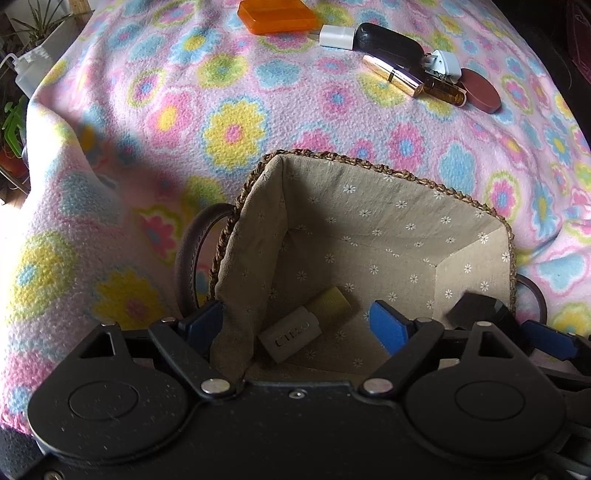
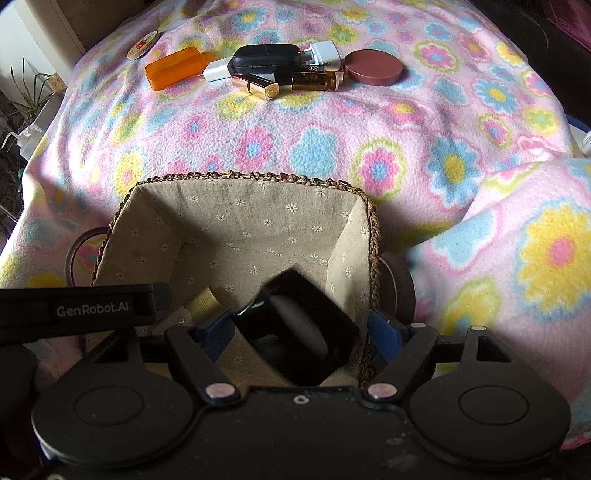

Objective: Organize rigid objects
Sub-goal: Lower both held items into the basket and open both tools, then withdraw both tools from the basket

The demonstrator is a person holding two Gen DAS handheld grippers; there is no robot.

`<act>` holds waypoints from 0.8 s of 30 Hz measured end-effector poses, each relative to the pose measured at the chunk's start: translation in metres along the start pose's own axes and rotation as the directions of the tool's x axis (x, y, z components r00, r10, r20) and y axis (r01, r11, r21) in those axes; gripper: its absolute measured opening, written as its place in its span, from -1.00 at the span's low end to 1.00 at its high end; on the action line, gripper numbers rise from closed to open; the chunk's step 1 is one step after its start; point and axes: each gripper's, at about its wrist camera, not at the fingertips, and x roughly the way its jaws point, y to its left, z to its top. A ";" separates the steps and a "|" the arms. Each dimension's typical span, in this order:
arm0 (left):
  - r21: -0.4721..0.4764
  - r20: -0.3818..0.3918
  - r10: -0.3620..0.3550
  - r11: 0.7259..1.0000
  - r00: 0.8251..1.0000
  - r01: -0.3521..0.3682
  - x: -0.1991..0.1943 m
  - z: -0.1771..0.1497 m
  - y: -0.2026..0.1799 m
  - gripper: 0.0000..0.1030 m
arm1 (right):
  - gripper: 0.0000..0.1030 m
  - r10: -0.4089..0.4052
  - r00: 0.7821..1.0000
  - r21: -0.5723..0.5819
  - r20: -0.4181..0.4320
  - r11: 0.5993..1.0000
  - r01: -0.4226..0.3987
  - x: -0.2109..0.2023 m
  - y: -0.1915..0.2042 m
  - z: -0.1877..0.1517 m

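A woven basket [image 1: 369, 162] with a daisy-print lining sits on the flowered blanket. My left gripper [image 1: 295, 314] is open and straddles the basket's left wall, one finger outside, one inside. Below it on the basket floor lie a grey box [image 1: 290, 338] and a yellow-green block [image 1: 330, 302]. My right gripper [image 2: 299, 321] is open over the basket's right end. A black box [image 2: 295, 325] sits tilted between its fingers [image 2: 216, 332], and the right finger stays outside the rim [image 2: 373, 258]. The same black box [image 1: 476, 310] shows at the right edge of the left wrist view.
Farther back on the blanket lie an orange case [image 2: 175, 68], a white adapter [image 2: 216, 70], a black case [image 2: 266, 59], a gold lipstick [image 2: 256, 85], an amber vial [image 2: 314, 81], a brown round compact [image 2: 373, 66] and a round badge [image 2: 144, 44]. Plants [image 1: 37, 26] stand beyond the left edge.
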 end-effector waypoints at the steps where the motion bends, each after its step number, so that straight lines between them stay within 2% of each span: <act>1: -0.001 0.000 -0.001 1.000 1.000 0.001 -0.001 0.000 0.000 0.62 | 0.59 0.000 1.000 0.001 0.000 1.000 0.000 0.000 0.000 0.000; 13: -0.030 0.010 -0.017 0.999 1.000 0.018 -0.003 0.000 0.002 0.64 | 0.74 0.025 1.000 0.020 0.012 0.999 -0.025 -0.004 -0.002 -0.001; 24: -0.034 0.011 -0.018 0.999 1.000 0.019 -0.003 0.001 0.003 0.64 | 0.75 0.027 1.000 0.024 0.012 0.999 -0.027 -0.003 -0.002 -0.001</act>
